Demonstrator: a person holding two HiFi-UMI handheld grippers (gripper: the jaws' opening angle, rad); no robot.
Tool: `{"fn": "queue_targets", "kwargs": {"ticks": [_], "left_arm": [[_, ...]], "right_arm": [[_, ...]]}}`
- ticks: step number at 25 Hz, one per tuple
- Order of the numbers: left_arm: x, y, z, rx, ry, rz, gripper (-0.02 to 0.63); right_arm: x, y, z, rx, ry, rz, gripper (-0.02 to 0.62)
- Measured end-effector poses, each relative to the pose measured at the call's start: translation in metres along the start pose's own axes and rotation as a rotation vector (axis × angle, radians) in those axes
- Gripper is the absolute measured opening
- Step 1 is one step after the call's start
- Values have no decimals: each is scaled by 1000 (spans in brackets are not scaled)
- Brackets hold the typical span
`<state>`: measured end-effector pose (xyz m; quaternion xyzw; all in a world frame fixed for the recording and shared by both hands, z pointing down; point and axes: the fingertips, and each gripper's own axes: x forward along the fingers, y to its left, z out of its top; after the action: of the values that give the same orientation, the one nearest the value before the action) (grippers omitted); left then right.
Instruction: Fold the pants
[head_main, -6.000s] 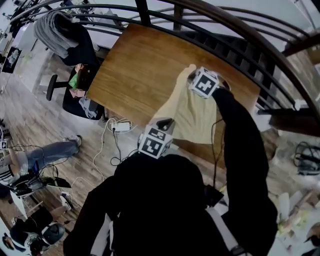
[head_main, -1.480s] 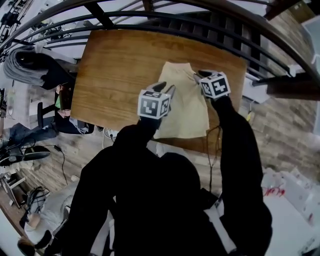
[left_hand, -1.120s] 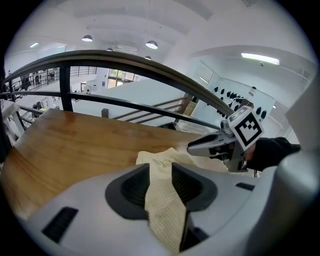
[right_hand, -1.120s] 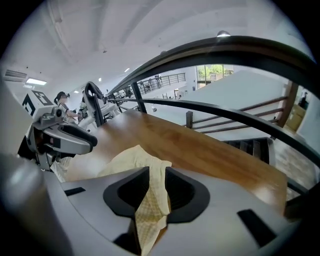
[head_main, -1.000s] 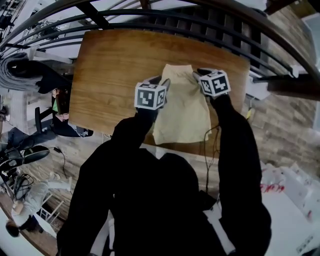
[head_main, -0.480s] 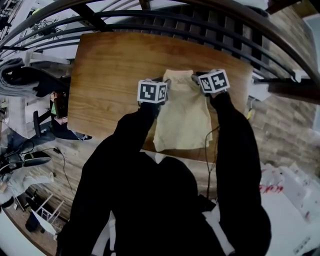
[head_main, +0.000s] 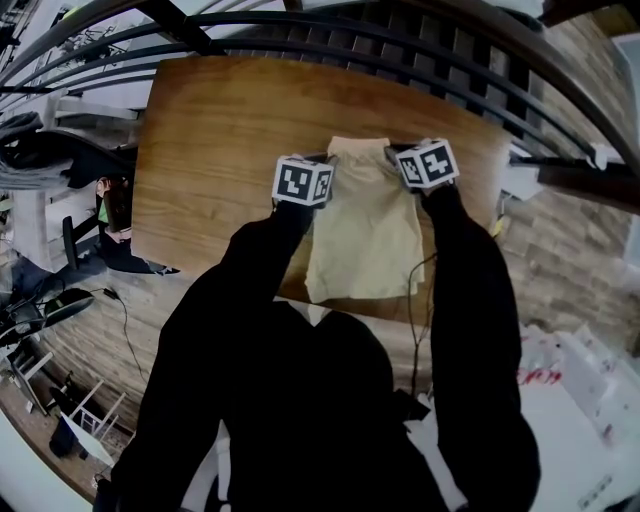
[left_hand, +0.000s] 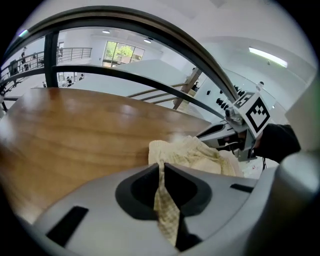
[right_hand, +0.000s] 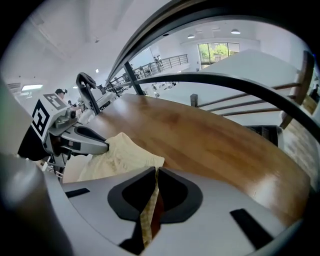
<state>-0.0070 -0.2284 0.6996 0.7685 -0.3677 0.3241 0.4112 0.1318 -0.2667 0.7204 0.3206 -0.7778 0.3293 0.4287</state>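
Note:
Pale yellow pants (head_main: 365, 230) lie flat and lengthwise on the wooden table (head_main: 225, 130), with the near end at the table's front edge. My left gripper (head_main: 327, 163) sits at the far left corner of the pants and my right gripper (head_main: 396, 153) at the far right corner. Both have just been closing. In the left gripper view the jaws (left_hand: 161, 169) pinch a fold of the yellow cloth (left_hand: 200, 154). In the right gripper view the jaws (right_hand: 154, 174) likewise press on the cloth's edge (right_hand: 120, 152). Each gripper shows in the other's view, close by across the bunched fabric.
A dark curved railing (head_main: 400, 40) runs just beyond the table's far edge. Bare wood stretches to the left of the pants. A thin cable (head_main: 411, 290) hangs by my right arm. Chairs and clutter stand on the floor at the left (head_main: 110, 210).
Both grippers have come down onto the far end of the pants, one at each corner, and their jaws have gone from open to shut on the cloth.

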Motion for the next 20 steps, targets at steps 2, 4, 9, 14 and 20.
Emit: {"fn": "queue_targets", "kwargs": {"ticks": [2,4,9,14,20], "left_arm": [[-3,-2,2,22,-9,-7,26],[-7,-3,5,35,-22,-11,26],[-21,-8,6,92,-40,6,26],[-31,-14,5,129,-88,20,26],[-57,-32,0,214,-144,60,26]], "right_arm": [[-4,4,3,-12,-15,11,18],[-9,7,5,-25,-30,21,18],[-23,14,8,-49,-68,25,18],[-38,25,13,-80,-118,22,18],[-69,41,10,-123,-171,7,18]]}}
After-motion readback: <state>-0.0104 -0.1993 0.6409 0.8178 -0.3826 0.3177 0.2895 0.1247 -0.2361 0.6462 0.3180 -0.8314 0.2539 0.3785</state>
